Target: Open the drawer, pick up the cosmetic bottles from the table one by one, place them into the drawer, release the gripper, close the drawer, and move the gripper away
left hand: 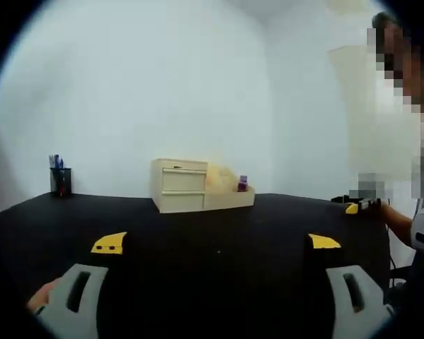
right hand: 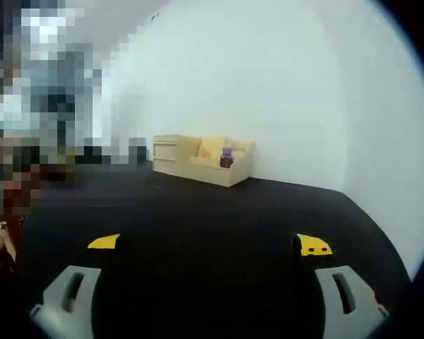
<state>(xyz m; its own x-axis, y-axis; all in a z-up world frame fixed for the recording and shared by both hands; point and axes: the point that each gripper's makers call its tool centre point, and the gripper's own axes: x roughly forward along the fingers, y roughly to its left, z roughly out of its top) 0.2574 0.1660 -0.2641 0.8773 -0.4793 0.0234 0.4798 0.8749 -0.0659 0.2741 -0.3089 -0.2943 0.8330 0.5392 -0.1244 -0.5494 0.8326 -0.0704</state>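
Note:
A cream drawer unit [left hand: 178, 185] stands at the far side of the black table [left hand: 219, 226], its two drawer fronts shut. Joined to its right side is an open cream tray [left hand: 230, 198] holding a small cosmetic bottle [left hand: 242, 183] with a purple cap. My left gripper [left hand: 217, 244] is open and empty, well short of the unit. In the right gripper view the unit [right hand: 171, 155] and the bottle [right hand: 227, 157] sit far ahead, and my right gripper [right hand: 209, 245] is open and empty over the table. The right gripper's yellow tip [left hand: 351, 208] shows at the table's right edge.
A black pen holder [left hand: 60, 181] with blue pens stands at the back left of the table. A person stands at the table's right side [left hand: 410, 212], and a hand [right hand: 0, 236] shows at the left edge. White walls lie behind.

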